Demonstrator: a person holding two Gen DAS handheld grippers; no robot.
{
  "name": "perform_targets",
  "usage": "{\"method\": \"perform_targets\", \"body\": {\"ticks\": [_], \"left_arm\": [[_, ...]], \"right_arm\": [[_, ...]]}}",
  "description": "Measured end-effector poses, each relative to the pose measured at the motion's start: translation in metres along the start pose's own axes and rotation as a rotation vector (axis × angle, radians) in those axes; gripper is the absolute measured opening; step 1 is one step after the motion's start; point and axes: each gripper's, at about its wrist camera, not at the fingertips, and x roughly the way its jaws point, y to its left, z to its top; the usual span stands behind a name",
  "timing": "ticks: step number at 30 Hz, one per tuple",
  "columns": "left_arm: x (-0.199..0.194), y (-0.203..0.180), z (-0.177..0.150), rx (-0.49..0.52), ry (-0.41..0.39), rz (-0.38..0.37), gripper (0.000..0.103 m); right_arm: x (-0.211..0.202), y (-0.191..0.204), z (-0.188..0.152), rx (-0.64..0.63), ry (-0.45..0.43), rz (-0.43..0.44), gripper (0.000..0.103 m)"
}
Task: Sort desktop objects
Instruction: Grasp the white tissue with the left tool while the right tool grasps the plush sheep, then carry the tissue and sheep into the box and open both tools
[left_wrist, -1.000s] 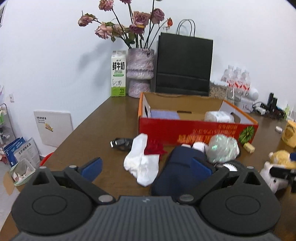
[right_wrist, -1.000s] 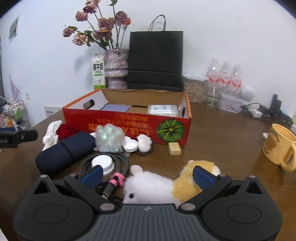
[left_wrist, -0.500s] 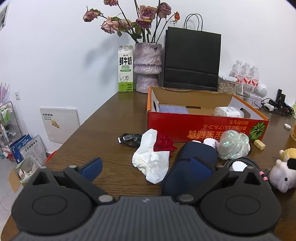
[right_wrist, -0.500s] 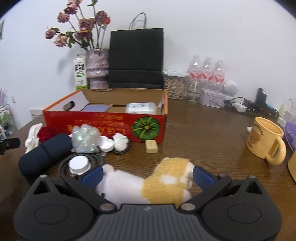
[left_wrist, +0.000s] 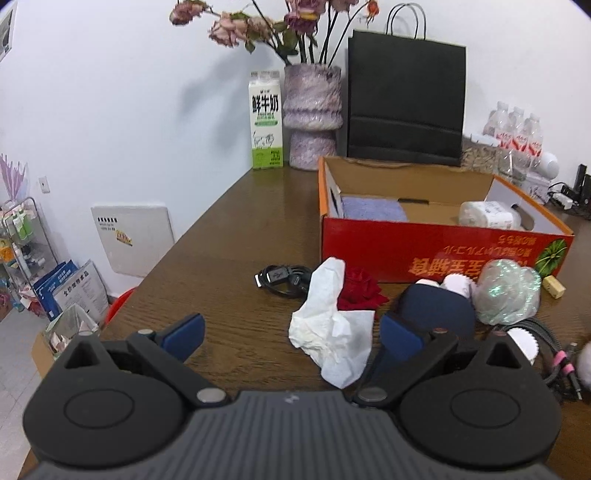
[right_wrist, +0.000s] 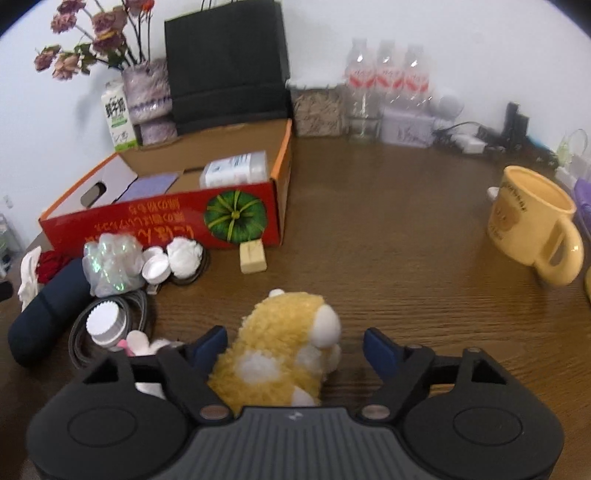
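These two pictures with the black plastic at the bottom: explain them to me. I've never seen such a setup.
Nothing here is a robot arm. A person holds a two-finger gripper in each hand, and a wide-angle camera on each looks forward along its fingers. The black shape at the bottom is the gripper itself.

Left view: the left gripper is open and empty above a brown table, near a white tissue, a red rose, a navy pouch and a red box.

Right view: the right gripper is closing around a plush toy, which sits between its blue fingers but is not yet squeezed on that side. A yellow mug stands off to the right.
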Motion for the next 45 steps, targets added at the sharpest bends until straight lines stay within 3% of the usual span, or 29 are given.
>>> {"method": "perform_targets", "body": {"ticks": [6,12,15,21,25,36,45], "left_arm": [[0.021,0.003,0.000,0.005,0.050,0.006,0.102],[0.035,0.003,0.004,0.002,0.070,-0.021,0.093],[0.041,0.002,0.006,-0.005,0.083,-0.043,0.079],[0.045,0.001,0.004,-0.028,0.110,-0.090,0.033],[0.037,0.003,0.002,-0.035,0.096,-0.089,0.024],[0.001,0.008,0.020,-0.043,-0.014,-0.117,0.020],[-0.015,-0.018,0.076,-0.013,-0.178,-0.185,0.020]], "right_arm": [[0.012,0.008,-0.004,-0.047,0.014,0.022,0.051],[0.015,0.010,0.003,-0.048,-0.035,0.056,0.048],[0.018,0.011,0.008,-0.040,-0.054,0.071,0.048],[0.021,0.015,0.012,-0.034,-0.077,0.091,0.048],[0.019,0.017,0.013,-0.031,-0.093,0.099,0.048],[-0.003,0.019,0.028,-0.016,-0.210,0.130,0.048],[-0.005,0.039,0.085,-0.022,-0.360,0.165,0.048]]}}
